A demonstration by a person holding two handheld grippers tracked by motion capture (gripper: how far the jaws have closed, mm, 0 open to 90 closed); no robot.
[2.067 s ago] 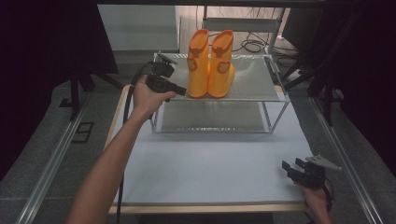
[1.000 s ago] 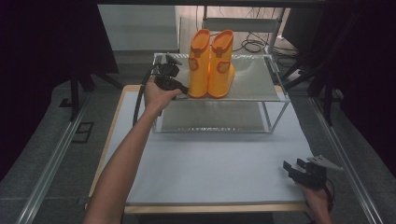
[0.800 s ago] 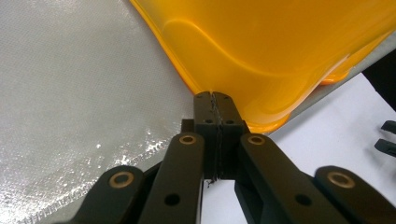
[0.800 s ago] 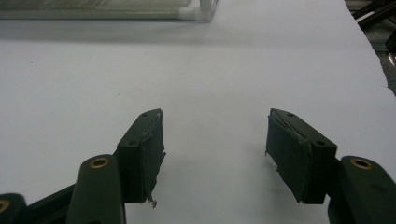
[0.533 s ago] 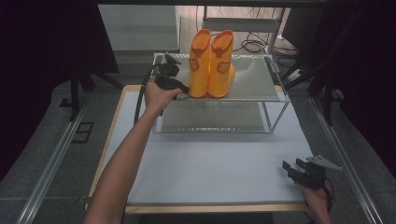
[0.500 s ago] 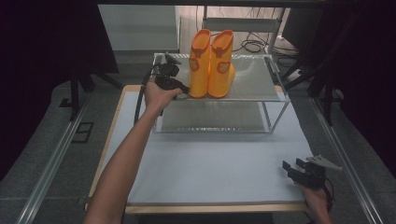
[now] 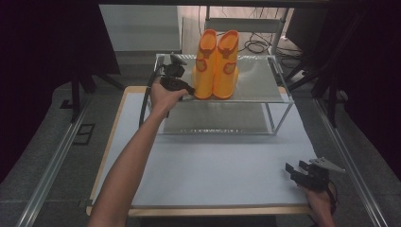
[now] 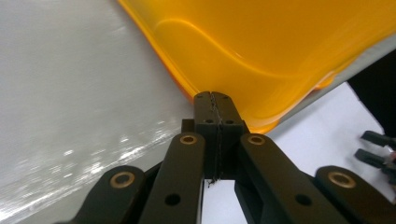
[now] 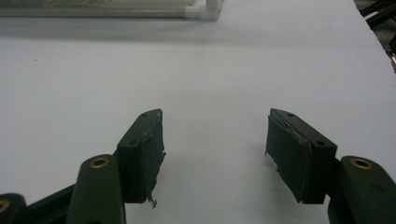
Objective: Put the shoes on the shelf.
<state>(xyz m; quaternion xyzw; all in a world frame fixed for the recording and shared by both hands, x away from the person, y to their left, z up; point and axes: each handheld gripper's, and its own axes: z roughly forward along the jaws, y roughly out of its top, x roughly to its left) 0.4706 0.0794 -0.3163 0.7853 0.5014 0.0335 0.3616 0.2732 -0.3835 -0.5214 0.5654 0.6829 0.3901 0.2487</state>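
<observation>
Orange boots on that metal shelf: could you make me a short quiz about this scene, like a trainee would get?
1. True or false: the left gripper has its jaws pressed together with nothing between them.
2. Where do the orange boots stand? A) on the shelf's top level B) on the white table C) on the floor
3. In a few words: what does the right gripper hold?

Key
1. True; its tips are at the near boot's sole edge, on the shelf.
2. A.
3. Nothing; its jaws stand apart over the white table.
</observation>
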